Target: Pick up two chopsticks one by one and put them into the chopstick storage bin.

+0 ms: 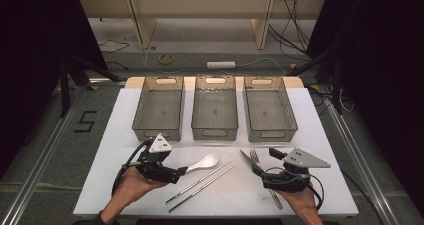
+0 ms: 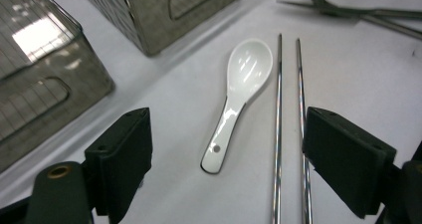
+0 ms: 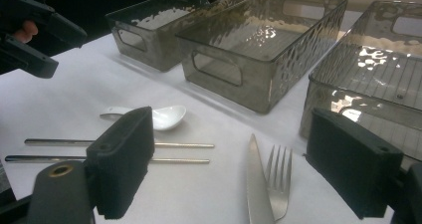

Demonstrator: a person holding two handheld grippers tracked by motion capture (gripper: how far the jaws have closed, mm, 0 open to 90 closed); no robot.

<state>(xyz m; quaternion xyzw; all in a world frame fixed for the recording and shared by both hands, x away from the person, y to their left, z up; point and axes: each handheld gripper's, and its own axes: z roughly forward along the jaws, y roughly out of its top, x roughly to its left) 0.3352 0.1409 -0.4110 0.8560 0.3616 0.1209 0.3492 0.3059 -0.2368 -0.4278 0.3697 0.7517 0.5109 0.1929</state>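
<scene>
My left gripper [image 2: 226, 149], jaws spread wide, frames a glossy white spoon [image 2: 239, 97] beside two chopsticks [image 2: 288, 129]; right gripper [image 3: 249, 169] released over knife [image 3: 259, 189] and fork [image 3: 278, 184], near the table's [image 1: 320, 135] front edge.

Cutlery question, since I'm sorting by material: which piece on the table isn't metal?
The white ceramic spoon, lying left of the two steel chopsticks; knife and fork are metal too.
</scene>
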